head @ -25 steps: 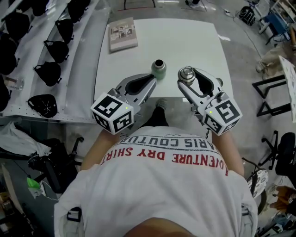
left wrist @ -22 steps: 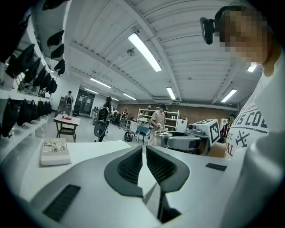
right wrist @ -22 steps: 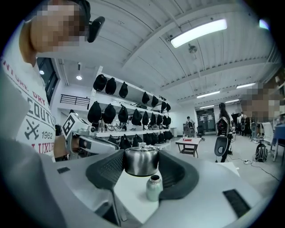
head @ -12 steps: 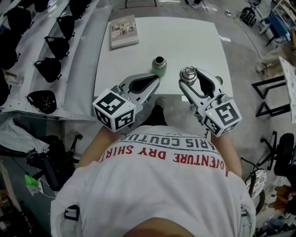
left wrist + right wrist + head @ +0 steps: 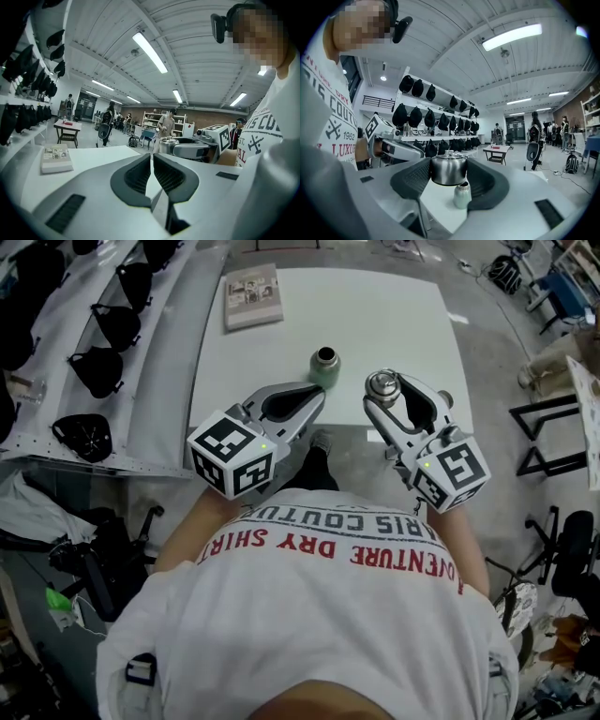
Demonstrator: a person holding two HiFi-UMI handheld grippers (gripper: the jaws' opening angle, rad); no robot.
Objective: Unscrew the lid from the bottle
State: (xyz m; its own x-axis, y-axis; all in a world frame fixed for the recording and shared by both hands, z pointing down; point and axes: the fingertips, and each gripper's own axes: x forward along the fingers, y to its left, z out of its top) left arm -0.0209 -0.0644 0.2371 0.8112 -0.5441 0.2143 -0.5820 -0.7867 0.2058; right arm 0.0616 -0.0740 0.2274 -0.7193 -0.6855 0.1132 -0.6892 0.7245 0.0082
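Change since a second ago: very little. The left gripper point(image 5: 317, 396) and the right gripper point(image 5: 387, 390) keep their places over the near edge of the white surface point(image 5: 375, 315). The lid point(image 5: 379, 384) was already off the bottle point(image 5: 324, 368) then, and it is off now. Everything in the head view sits a touch higher in the frame, the book point(image 5: 253, 296) included, but nothing on the surface has shifted against anything else.

Left fingers point(image 5: 137, 174): pressed together, with only a hairline between the dark ribbed pads. Nothing is in them.

Left gripper, place: its tip lies just beside the foot of the bottle, on the near side. Whether it touches the bottle cannot be told.

Right fingers point(image 5: 411, 180): spread wide and pinching the lid by its sides, one pad on each flank.

Lid point(image 5: 448, 169): shiny rounded metal with a small knob on top. It is held upright in the air, to the right of the bottle and apart from it.

Bottle point(image 5: 461, 196): pale green, standing upright on the surface near its front edge, with its mouth open. In the right gripper view it shows below and beyond the held lid.

Book: lies flat at the far left corner of the surface, well apart from both grippers.
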